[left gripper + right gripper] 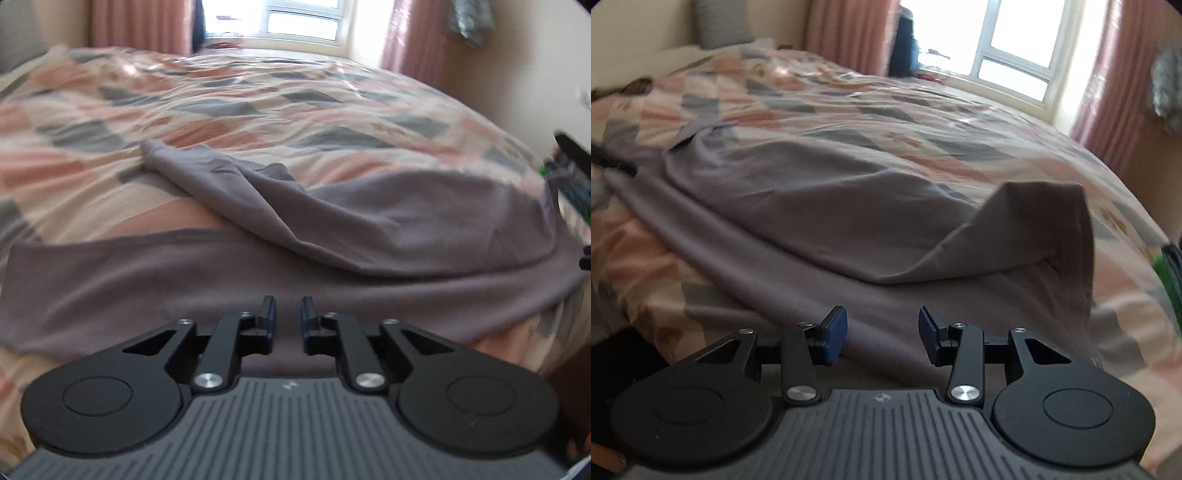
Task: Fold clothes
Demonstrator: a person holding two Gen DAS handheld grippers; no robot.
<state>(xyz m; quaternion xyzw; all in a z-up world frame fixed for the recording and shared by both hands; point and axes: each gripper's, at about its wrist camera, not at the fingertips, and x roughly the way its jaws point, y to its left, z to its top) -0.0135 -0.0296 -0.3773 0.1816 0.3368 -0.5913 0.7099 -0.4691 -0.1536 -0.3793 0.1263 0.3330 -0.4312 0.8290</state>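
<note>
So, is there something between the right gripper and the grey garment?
Nothing visible. The right gripper is open directly over the grey garment on the bed, with only cloth between and ahead of its fingers.

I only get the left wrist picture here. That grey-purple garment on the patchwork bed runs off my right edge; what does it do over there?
Observer: In the right wrist view, the grey-purple cloth garment has a corner that stands up in a peak above the patchwork bedspread.
Operator: Is the other gripper holding it?
Observer: No. The right gripper is open, its blue-padded fingers apart over the garment's near edge, nothing between them.
Operator: Anything else I miss?
Observer: A grey pillow stands against the wall at the bed's far left.
</note>
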